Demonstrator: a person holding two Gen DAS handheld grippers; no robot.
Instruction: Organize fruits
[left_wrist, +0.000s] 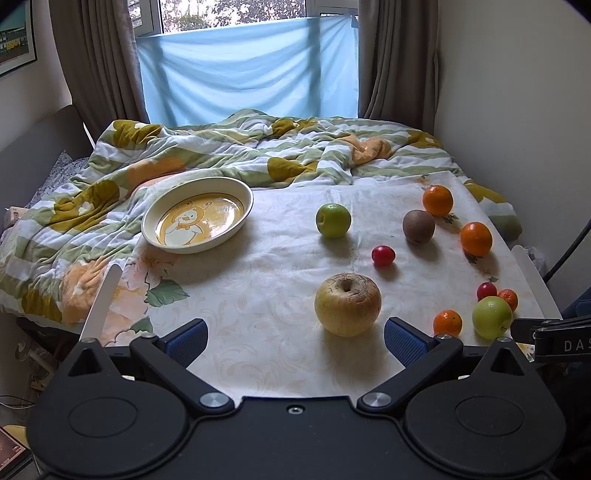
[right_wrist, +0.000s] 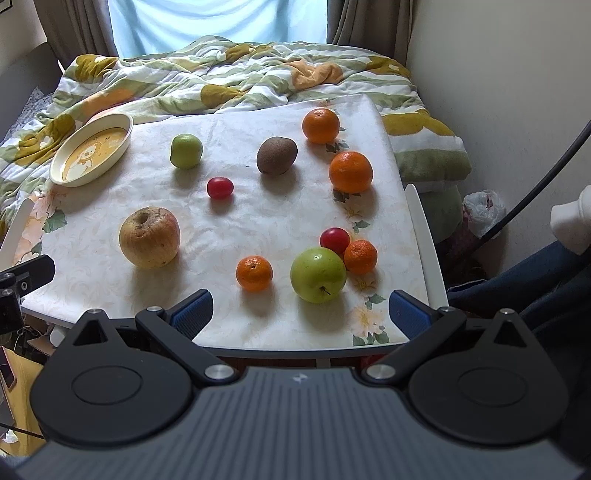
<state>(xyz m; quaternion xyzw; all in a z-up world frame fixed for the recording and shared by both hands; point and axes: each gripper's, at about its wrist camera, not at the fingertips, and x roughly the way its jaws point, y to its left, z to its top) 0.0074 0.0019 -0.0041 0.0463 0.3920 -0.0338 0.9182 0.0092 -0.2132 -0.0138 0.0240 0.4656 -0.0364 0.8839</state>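
Observation:
Several fruits lie loose on a white floral table (left_wrist: 258, 295) (right_wrist: 258, 221). A wrinkled yellow apple (left_wrist: 347, 304) (right_wrist: 149, 237) sits nearest my left gripper (left_wrist: 295, 341), which is open and empty just short of it. My right gripper (right_wrist: 301, 314) is open and empty before a green apple (right_wrist: 318, 274) (left_wrist: 492, 317) and a small mandarin (right_wrist: 254, 273) (left_wrist: 447, 323). Farther off lie a second green apple (left_wrist: 333, 220) (right_wrist: 186, 150), a kiwi (left_wrist: 418, 226) (right_wrist: 277, 155), two oranges (left_wrist: 437, 200) (right_wrist: 351, 171) and a cherry tomato (left_wrist: 383, 255) (right_wrist: 219, 187). An empty cream dish (left_wrist: 197, 219) (right_wrist: 92, 153) rests at the far left.
A rumpled green and yellow quilt (left_wrist: 221, 147) (right_wrist: 221, 74) covers the bed behind and left of the table. A wall (right_wrist: 498, 92) runs along the right, with a black cable (right_wrist: 535, 195) and a plastic bag (right_wrist: 484, 210) beside the table. Another tomato (right_wrist: 334, 239) and mandarin (right_wrist: 360, 256) touch the near green apple.

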